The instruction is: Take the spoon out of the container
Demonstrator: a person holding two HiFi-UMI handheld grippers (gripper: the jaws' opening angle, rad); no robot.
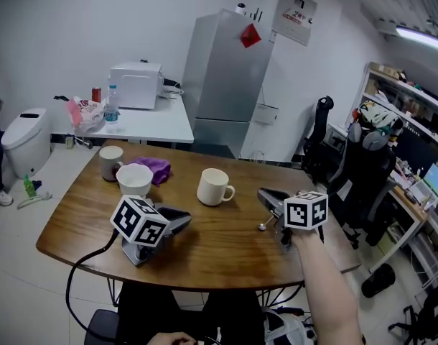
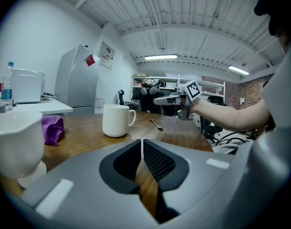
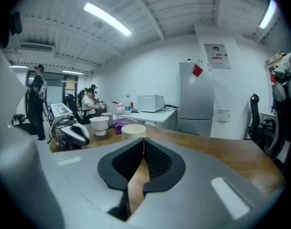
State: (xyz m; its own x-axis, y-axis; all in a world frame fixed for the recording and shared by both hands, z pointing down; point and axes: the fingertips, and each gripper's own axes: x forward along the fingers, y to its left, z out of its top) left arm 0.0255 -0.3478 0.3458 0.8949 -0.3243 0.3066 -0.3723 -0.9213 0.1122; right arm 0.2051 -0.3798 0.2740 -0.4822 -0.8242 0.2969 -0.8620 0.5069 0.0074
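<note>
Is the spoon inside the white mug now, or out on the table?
Out. The spoon lies flat on the wooden table, beside the white mug and apart from it.

Small spoon (image 2: 156, 124) lying flat, outside white mug (image 2: 116, 120)

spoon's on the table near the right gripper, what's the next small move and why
Probably just draw the right gripper back and set it down. The spoon already lies on the table, outside the white mug, and that gripper's jaws are shut with nothing between them.
</note>
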